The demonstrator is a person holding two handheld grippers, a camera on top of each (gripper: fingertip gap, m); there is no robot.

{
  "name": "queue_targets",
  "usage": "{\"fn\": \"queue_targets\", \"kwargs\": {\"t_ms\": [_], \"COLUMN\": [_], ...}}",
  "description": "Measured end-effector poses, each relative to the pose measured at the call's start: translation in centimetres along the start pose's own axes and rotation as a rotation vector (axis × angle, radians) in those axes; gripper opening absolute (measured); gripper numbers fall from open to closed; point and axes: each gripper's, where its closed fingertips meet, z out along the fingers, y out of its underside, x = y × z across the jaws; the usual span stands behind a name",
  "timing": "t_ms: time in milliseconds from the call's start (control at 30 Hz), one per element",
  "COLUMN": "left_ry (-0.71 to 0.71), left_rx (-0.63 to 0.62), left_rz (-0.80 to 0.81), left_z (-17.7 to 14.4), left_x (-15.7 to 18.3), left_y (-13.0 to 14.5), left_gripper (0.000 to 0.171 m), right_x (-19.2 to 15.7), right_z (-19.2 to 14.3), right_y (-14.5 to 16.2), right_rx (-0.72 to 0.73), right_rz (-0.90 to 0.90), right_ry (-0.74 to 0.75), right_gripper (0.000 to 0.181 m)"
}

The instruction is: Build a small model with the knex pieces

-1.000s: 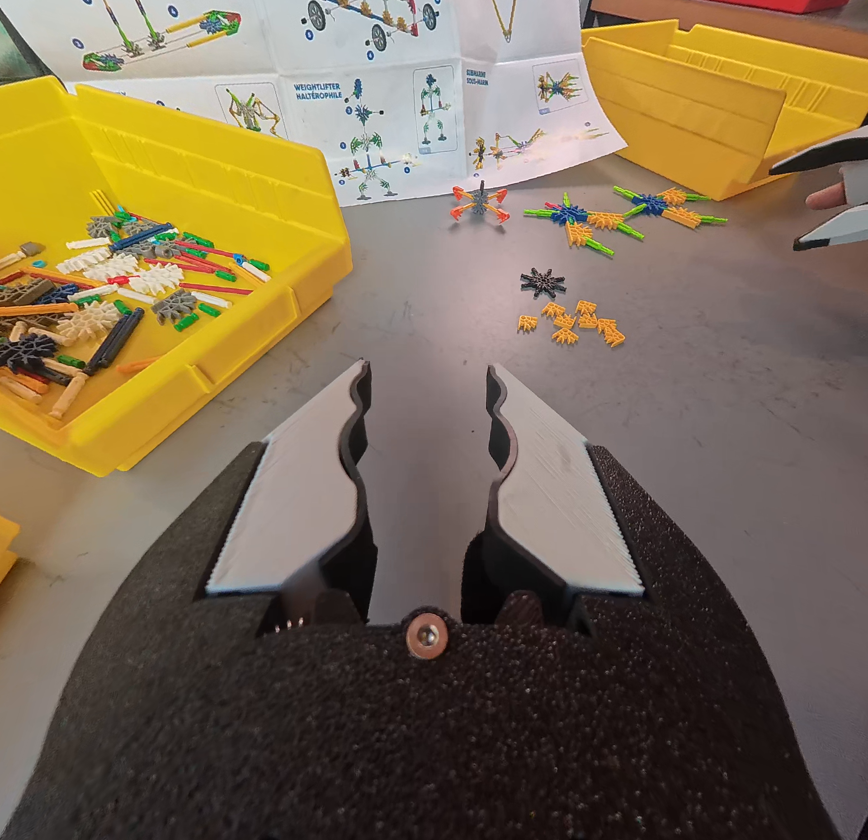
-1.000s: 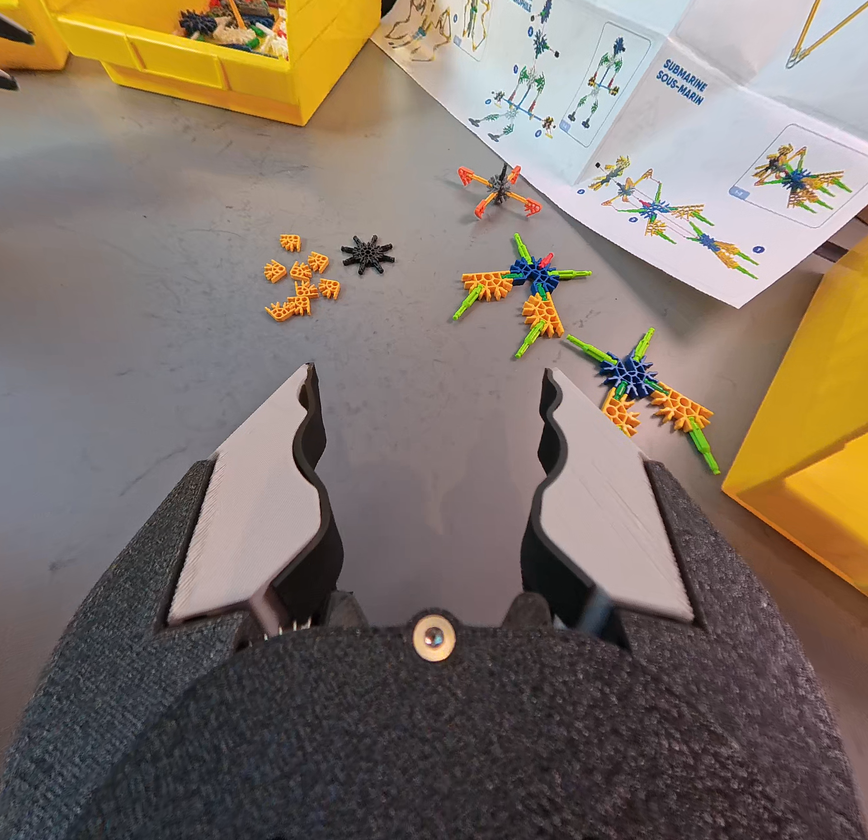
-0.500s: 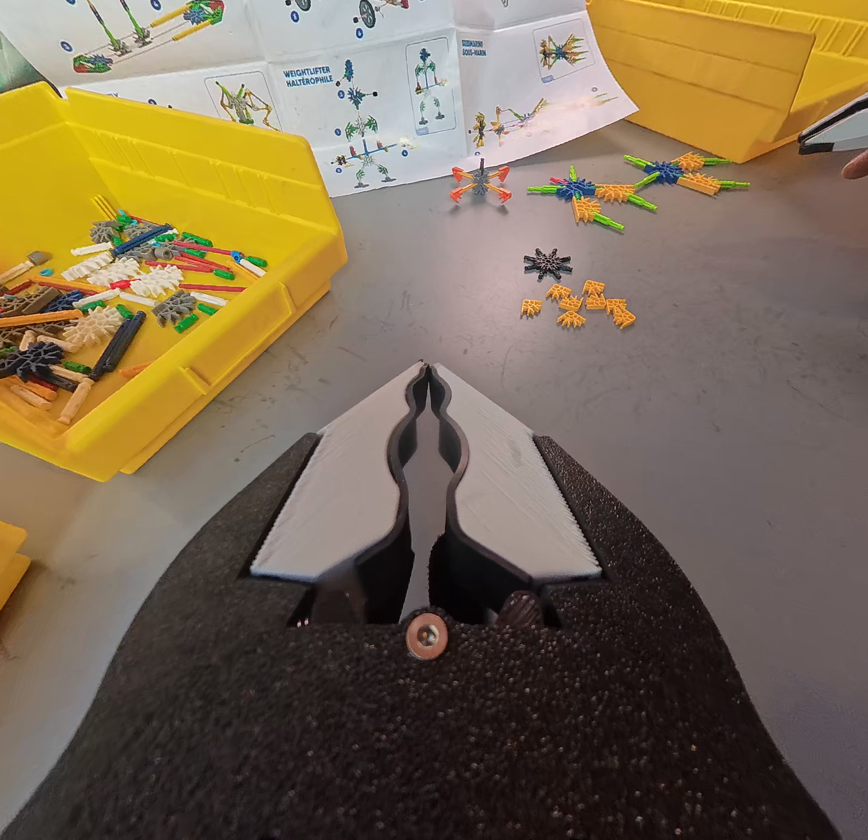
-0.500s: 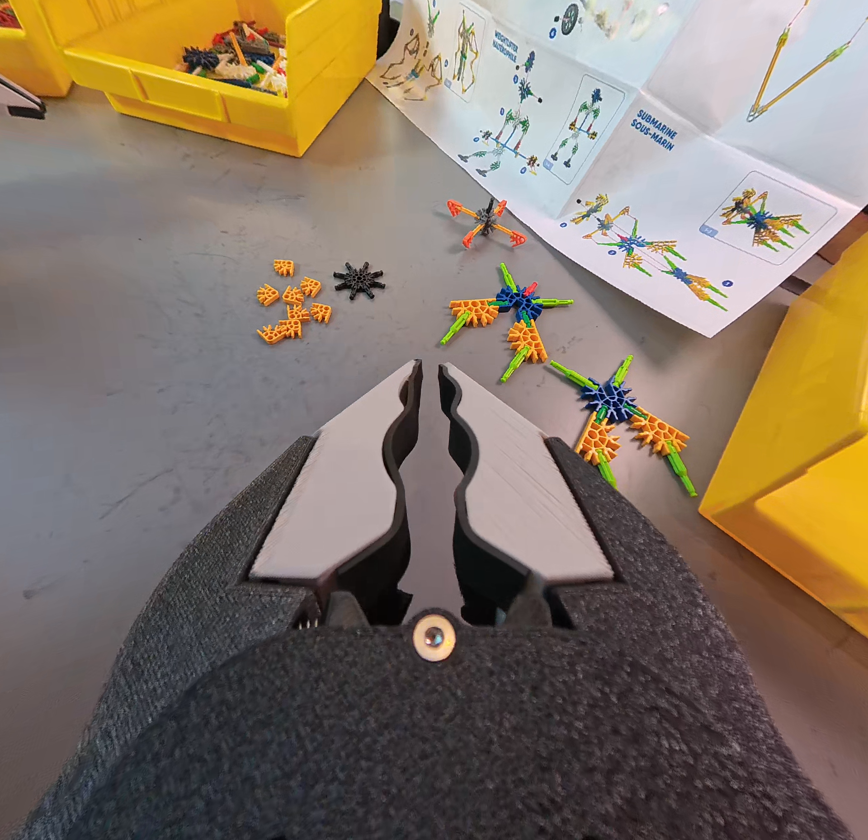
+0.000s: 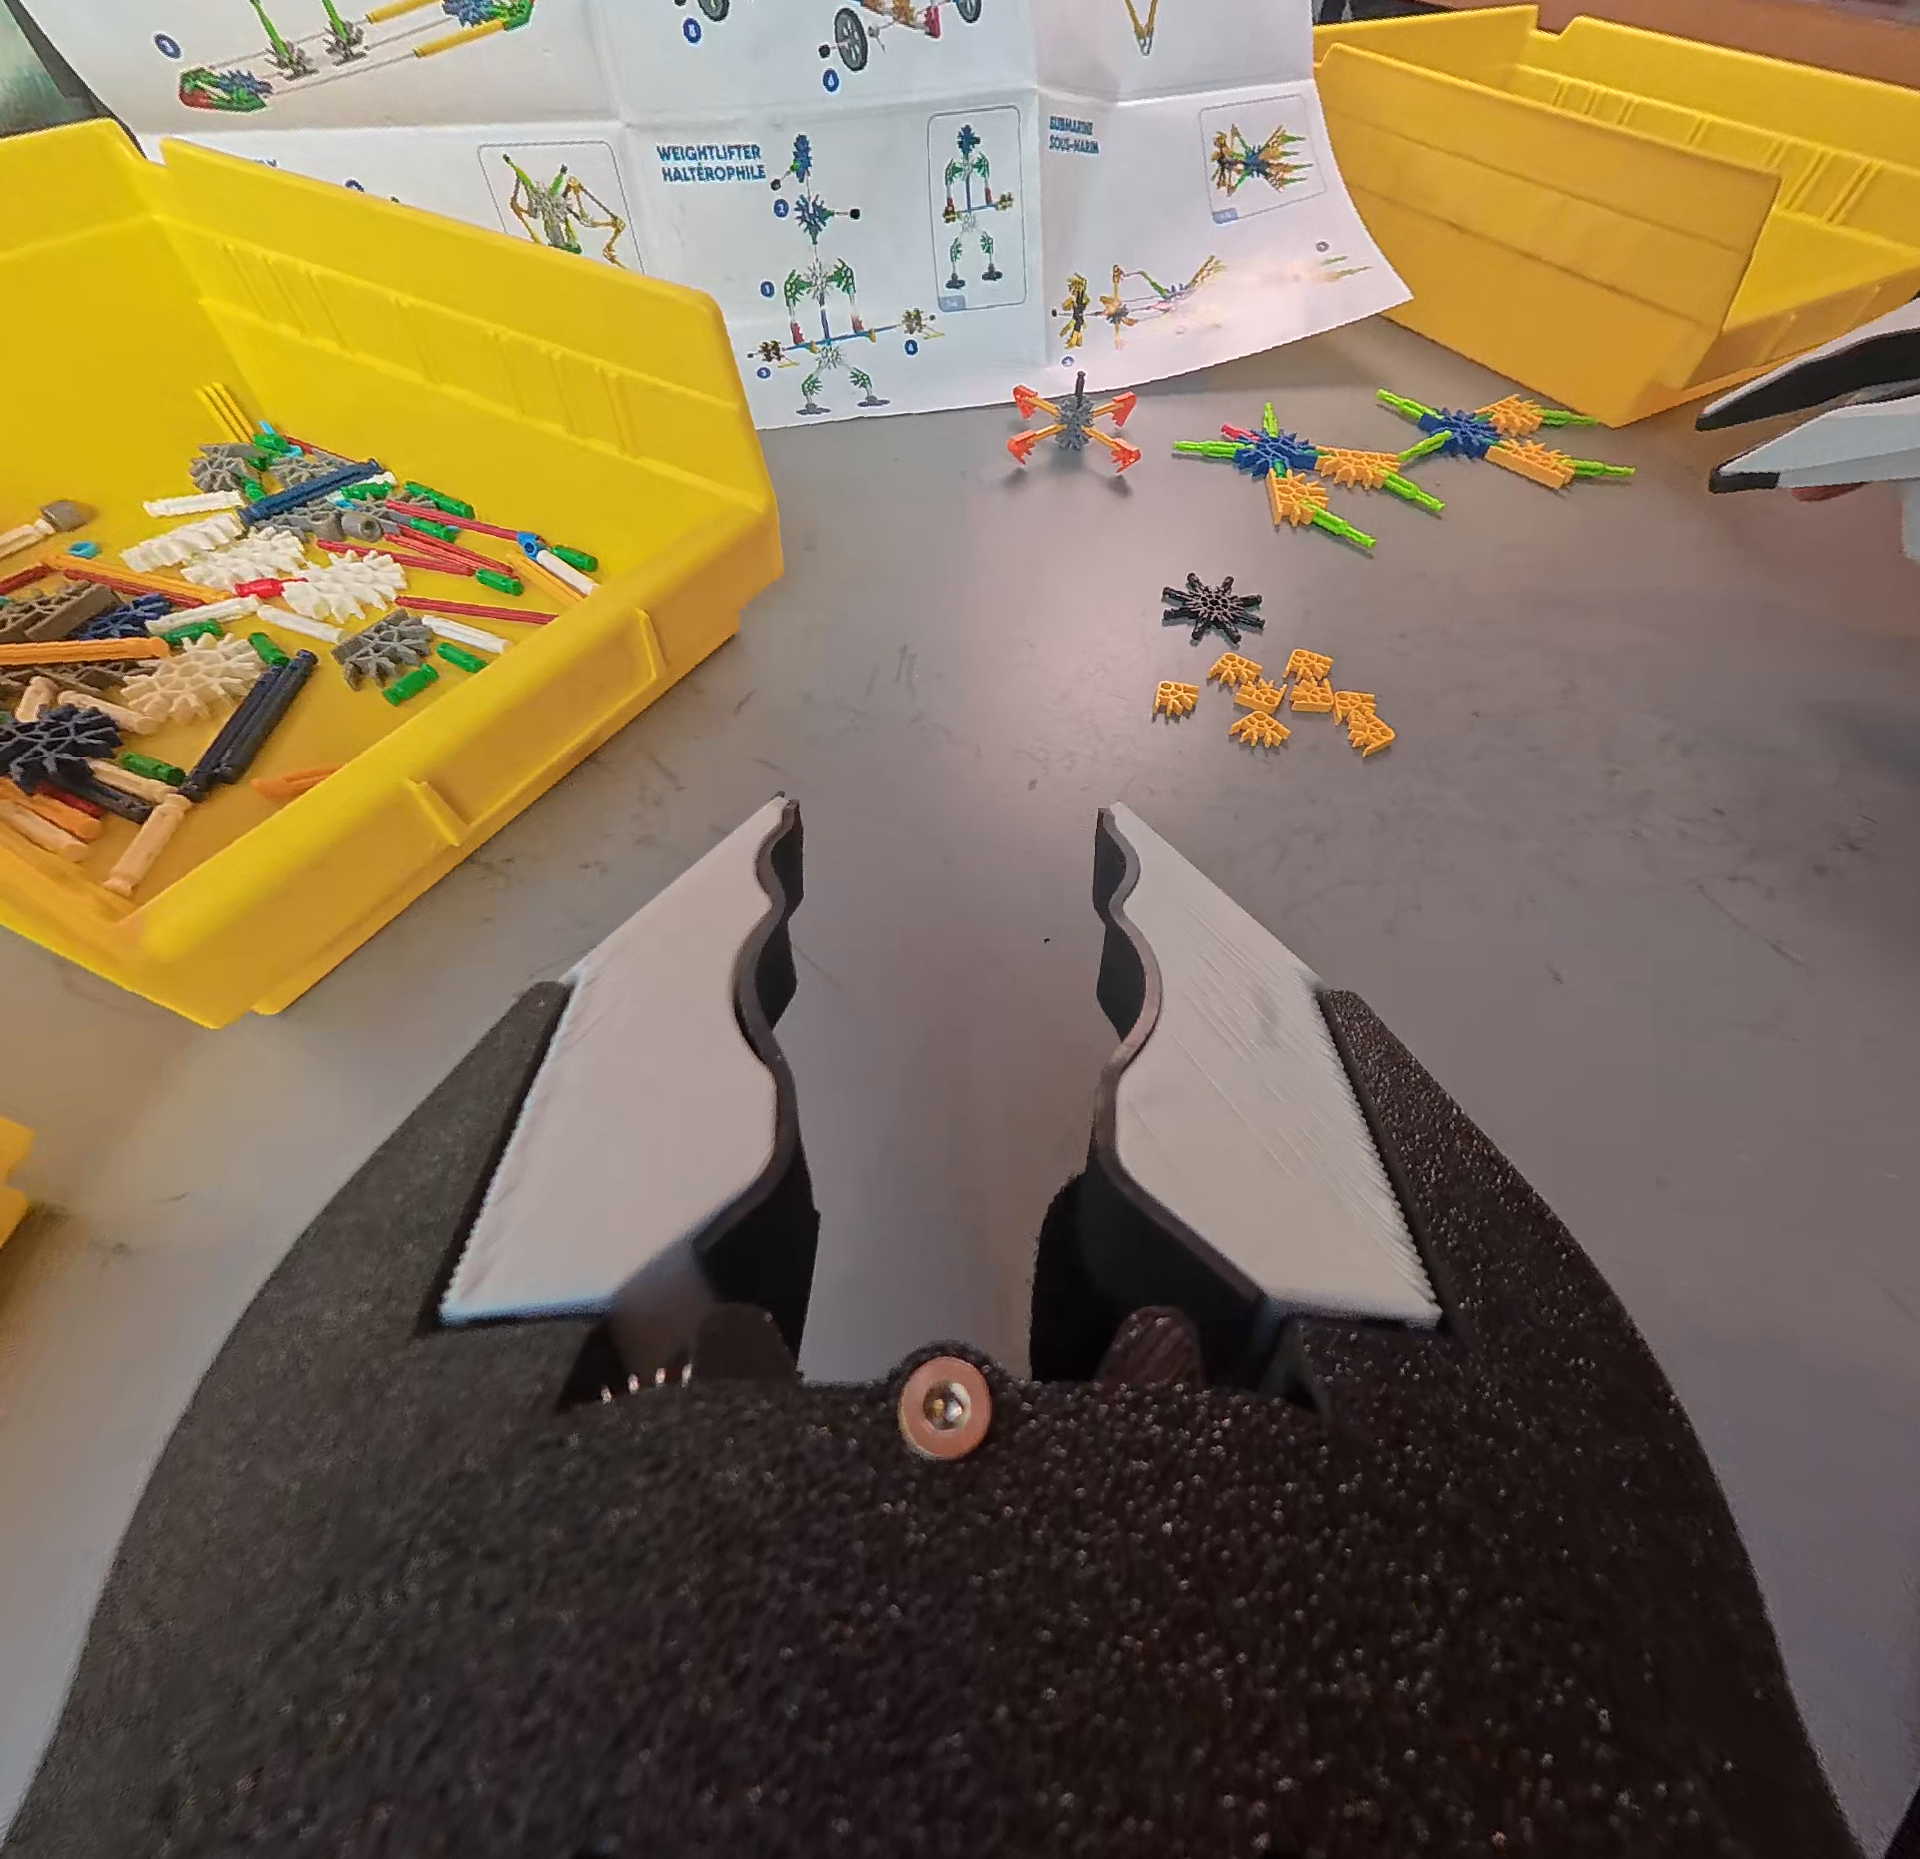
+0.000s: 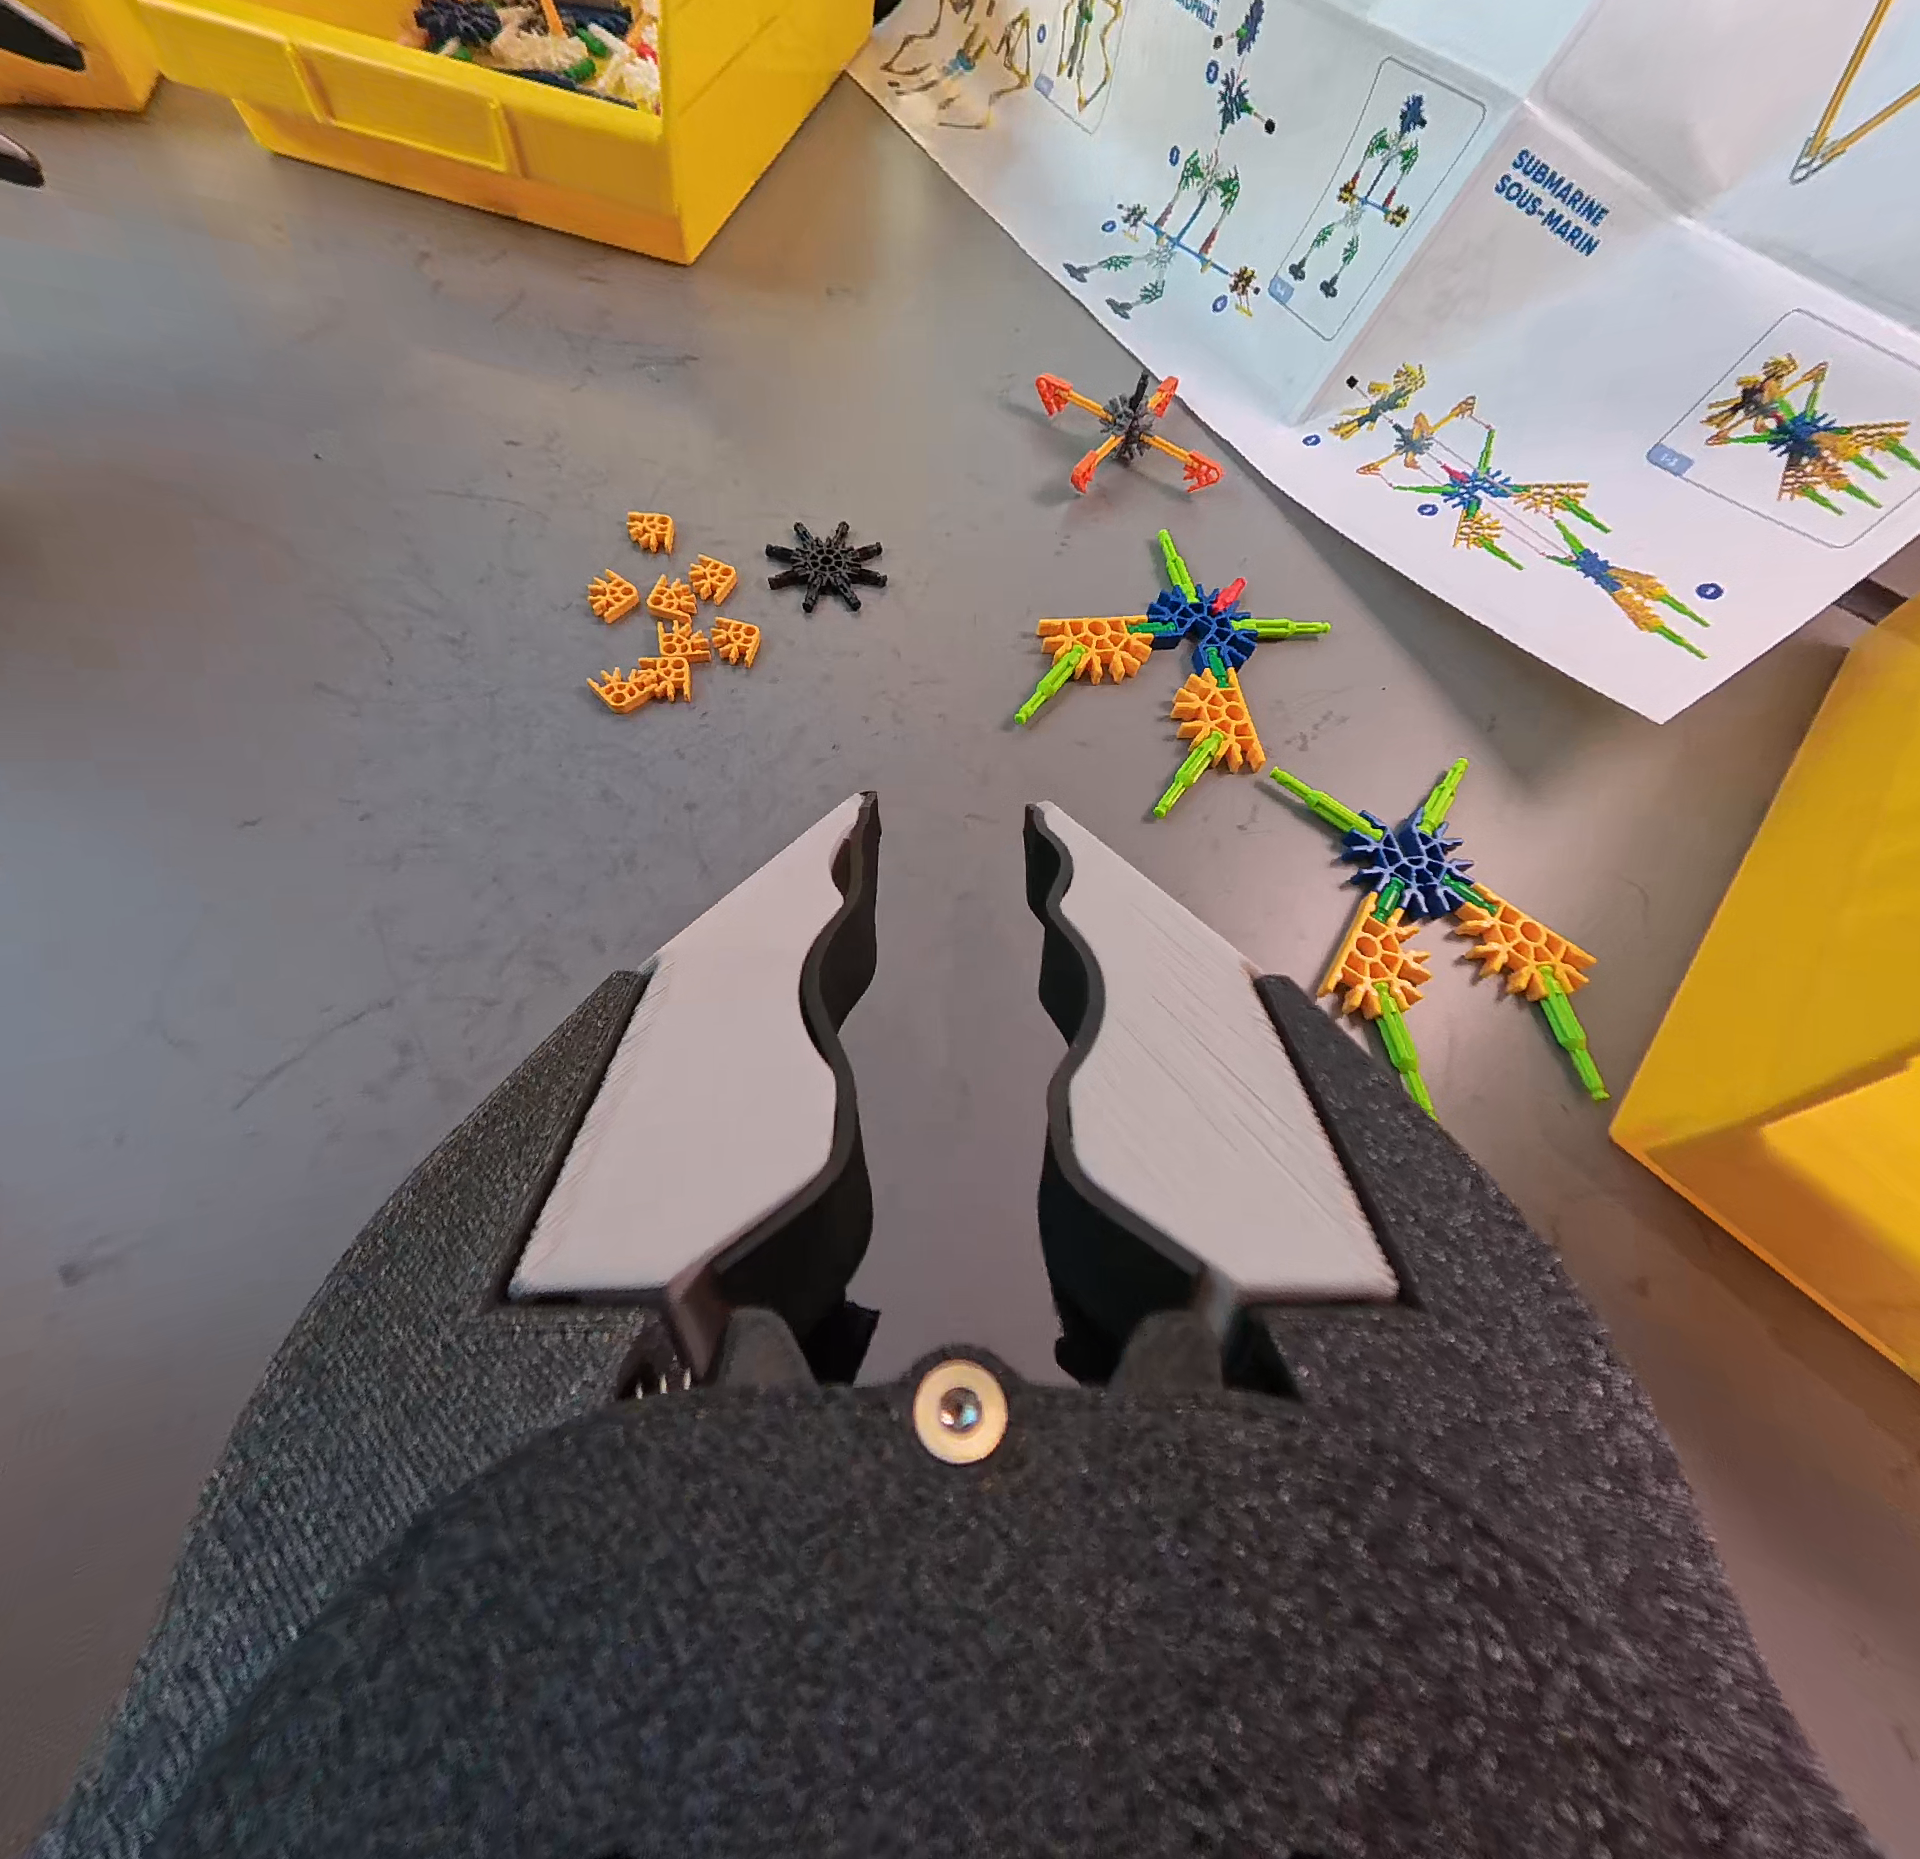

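Note:
My left gripper is open and empty above the grey table, beside a yellow bin of loose construction pieces. My right gripper is open with a narrower gap, also empty; it also shows at the right edge of the left wrist view. Ahead of both lie several small orange connectors, a black snowflake connector, a grey hub with orange-tipped rods, and two blue-orange-green assemblies.
A folded white instruction sheet lies at the back. A second yellow bin stands at the right; its corner is close to my right gripper. Another yellow edge shows far left. Measured from the fingertips, the black snowflake connector is 15 centimetres or so from the right gripper and 20 centimetres from the left. It is also in sight in the left wrist view.
Both grippers closed half a second ago and have opened again now. The left is wide open; the right has opened only partway. Both cameras shifted slightly.

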Motion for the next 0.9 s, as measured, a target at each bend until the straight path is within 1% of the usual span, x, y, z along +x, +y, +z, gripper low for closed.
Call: {"fn": "queue_targets", "kwargs": {"t_ms": [100,233,300,467,567,633,700,767,833,900], "left_ry": [0.006,0.008,0.01,0.018,0.031,0.051,0.09,0.139,0.194,0.236], "left_rx": [0.011,0.043,0.067,0.111,0.094,0.083,0.06,0.061,0.09,0.092], "left_rz": [-0.011,-0.029,-0.029,0.037,0.093,0.147,0.193,0.228,0.24,0.242], "left_z": [-0.1,-0.4,-0.7,-1.0,-0.6,-0.1,0.9,2.7,5.2,8.3], "left_x": [0.0,-0.2,-0.3,0.2,0.7,1.3,2.1,3.0,3.8,4.0], "left_y": [-0.2,-0.7,-1.1,-2.6,-3.8,-5.2,-6.6,-8.4,-10.1,-10.6], "left_gripper": [0.065,0.068,0.061,0.032,0.028,0.026,0.026,0.027,0.027,0.027], "right_x": [-0.1,-0.4,-0.7,-1.6,-2.7,-3.6,-4.5,-5.0,-5.1,-4.7], "right_z": [0.4,0.7,0.8,0.8,1.1,1.5,2.2,3.7,6.1,9.0], "right_y": [-0.2,-0.9,-1.4,-3.3,-4.5,-5.4,-6.3,-6.8,-7.0,-7.3], "right_rx": [0.003,0.021,0.033,0.048,0.038,0.023,0.006,-0.034,-0.083,-0.107], "right_rz": [-0.008,-0.051,-0.053,-0.096,-0.165,-0.235,-0.315,-0.382,-0.418,-0.436], "right_ry": [0.01,0.017,-0.006,-0.083,-0.141,-0.178,-0.217,-0.266,-0.312,-0.34], "right_gripper": [0.048,0.057,0.058,0.058,0.053,0.048,0.042,0.037,0.037,0.037]}}
